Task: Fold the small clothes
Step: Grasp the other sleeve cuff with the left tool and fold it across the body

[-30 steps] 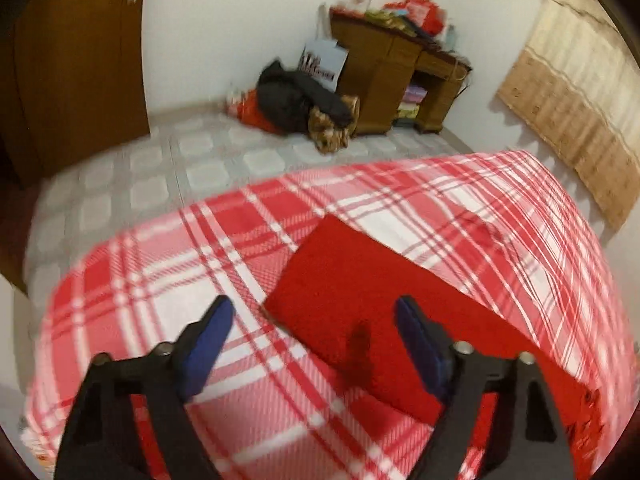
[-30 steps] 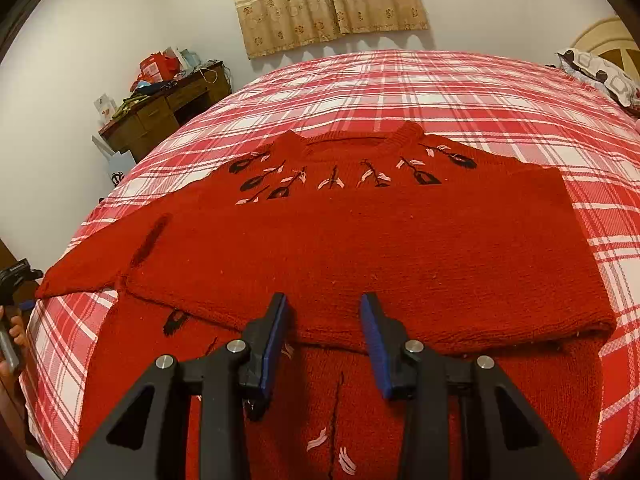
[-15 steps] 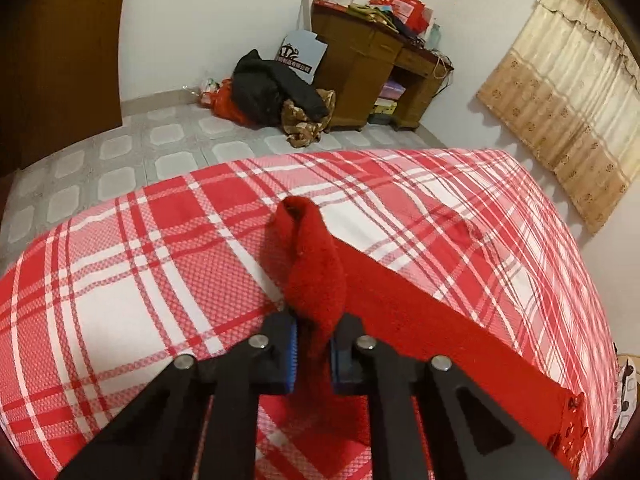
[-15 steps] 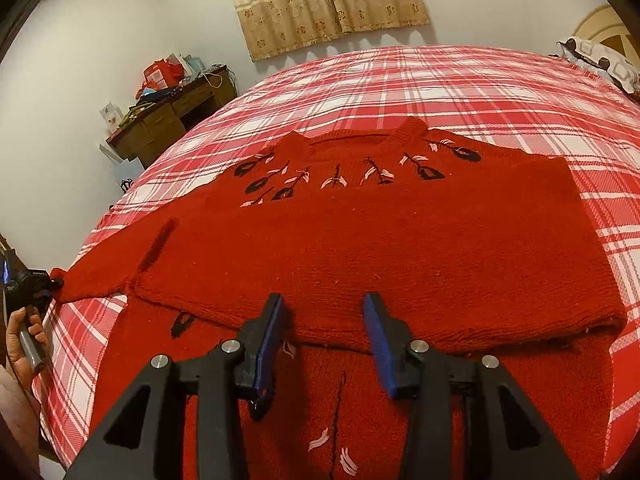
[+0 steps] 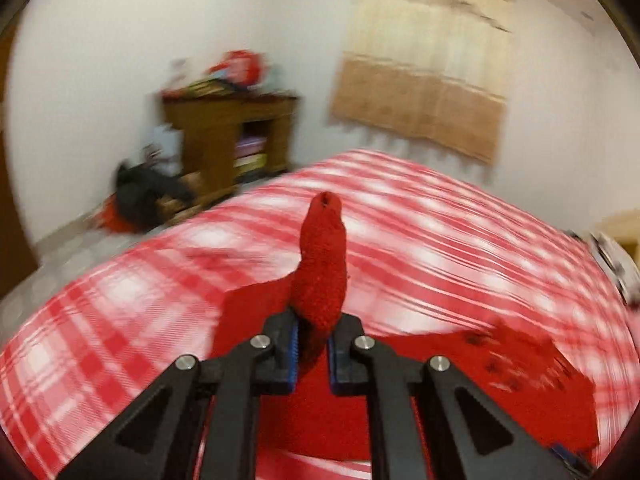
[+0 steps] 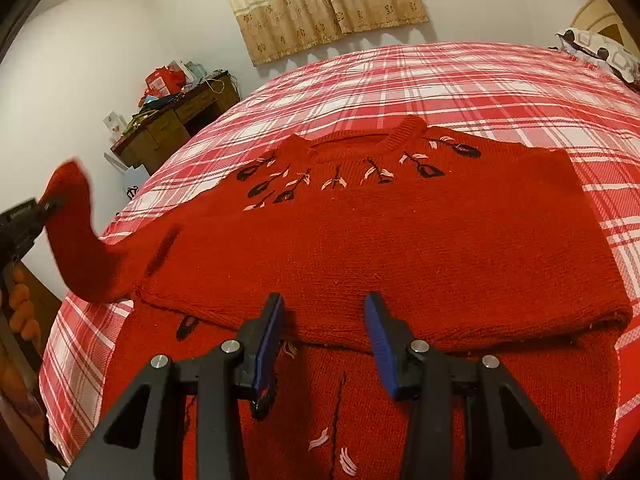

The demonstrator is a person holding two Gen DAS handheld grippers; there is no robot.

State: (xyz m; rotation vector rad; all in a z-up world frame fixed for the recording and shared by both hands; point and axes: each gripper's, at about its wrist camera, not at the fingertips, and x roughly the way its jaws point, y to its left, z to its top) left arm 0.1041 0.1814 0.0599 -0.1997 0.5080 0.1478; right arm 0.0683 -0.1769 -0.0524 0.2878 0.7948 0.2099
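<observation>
Bed cover: we see a red-and-white plaid bedspread (image 6: 460, 80) over the whole bed.
Curtain: we see a beige patterned curtain (image 6: 320, 0) on the wall past the bed's far edge.
Desk: we see a cluttered wooden desk (image 6: 172, 124) off the far left corner.
Pillow: we see a patterned pillow (image 6: 600, 50) at the far right corner.

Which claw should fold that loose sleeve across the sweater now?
Left. The left claw is already shut on the sleeve and has it lifted off the bed. The right claw is open over the sweater's hem, holding nothing.
</observation>
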